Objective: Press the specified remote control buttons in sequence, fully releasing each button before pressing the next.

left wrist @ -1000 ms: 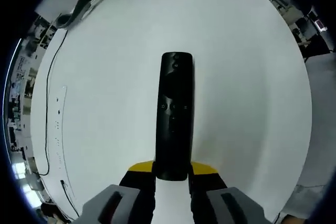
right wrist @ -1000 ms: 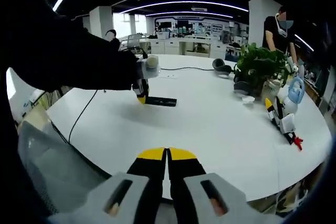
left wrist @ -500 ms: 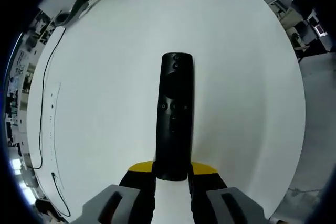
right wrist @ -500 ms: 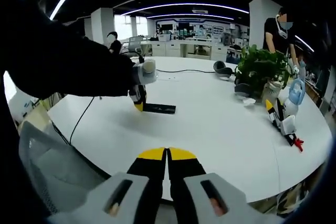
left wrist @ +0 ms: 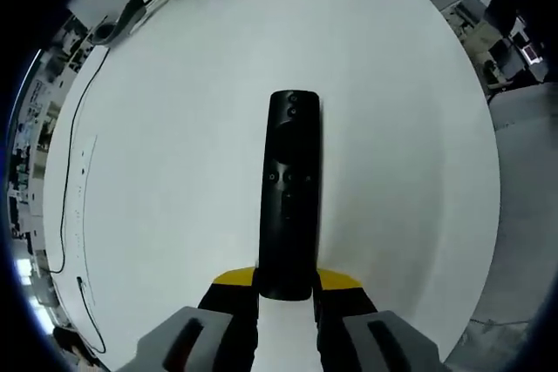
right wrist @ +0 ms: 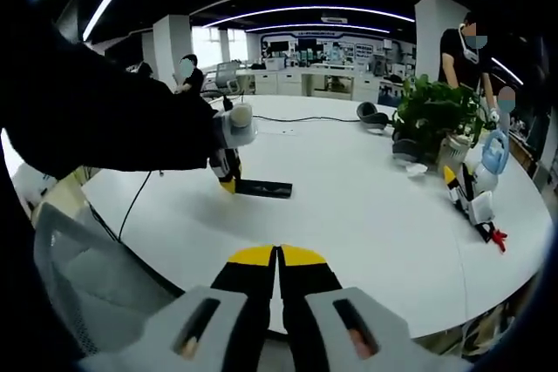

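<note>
A black remote is clamped by the left gripper, pointing toward 12 o'clock, while the empty, closed right gripper is held well apart.

The remote control is glossy black, lying on a plain white table. Both the left gripper and the right gripper are black with yellow tips — grey further back. The plant is green, and a thin black cable trails the table's edge.

left gripper clamps remote; over white table
</note>
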Tool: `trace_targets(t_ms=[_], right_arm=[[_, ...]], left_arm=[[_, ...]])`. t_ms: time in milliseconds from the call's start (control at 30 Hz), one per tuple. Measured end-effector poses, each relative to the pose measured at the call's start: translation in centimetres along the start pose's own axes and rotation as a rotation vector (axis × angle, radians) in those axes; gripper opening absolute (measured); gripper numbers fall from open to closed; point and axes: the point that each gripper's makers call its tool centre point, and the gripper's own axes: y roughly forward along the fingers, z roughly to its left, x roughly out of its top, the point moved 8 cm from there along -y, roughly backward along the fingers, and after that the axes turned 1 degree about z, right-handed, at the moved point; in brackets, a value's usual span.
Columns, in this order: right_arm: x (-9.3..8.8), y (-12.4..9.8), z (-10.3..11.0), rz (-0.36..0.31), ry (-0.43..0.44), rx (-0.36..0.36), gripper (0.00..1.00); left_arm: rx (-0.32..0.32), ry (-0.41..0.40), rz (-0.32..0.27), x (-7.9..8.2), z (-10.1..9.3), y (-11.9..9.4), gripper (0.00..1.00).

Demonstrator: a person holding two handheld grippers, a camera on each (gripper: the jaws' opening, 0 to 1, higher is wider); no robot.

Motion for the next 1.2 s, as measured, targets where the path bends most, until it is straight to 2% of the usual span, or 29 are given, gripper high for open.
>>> trace_targets(t_ms=[267,567,1200], right_arm=[[0.0,0.0,0.2,0.003,-0.008,0.012,0.00],[0.1,0.1,0.3,0.006,-0.014,0.020,0.00],[0.0,0.1,0.3,0.014,-0.014,0.037,0.00]], left_arm=[[0.002,-0.008,0.005,0.0,-1.6,-0.1,0.23],[0.000,-0.019,-0.018,-0.3,-3.3,-0.2,0.23],[-0.008,0.010,-0.036,-0.6,-7.1,-0.3,0.23]])
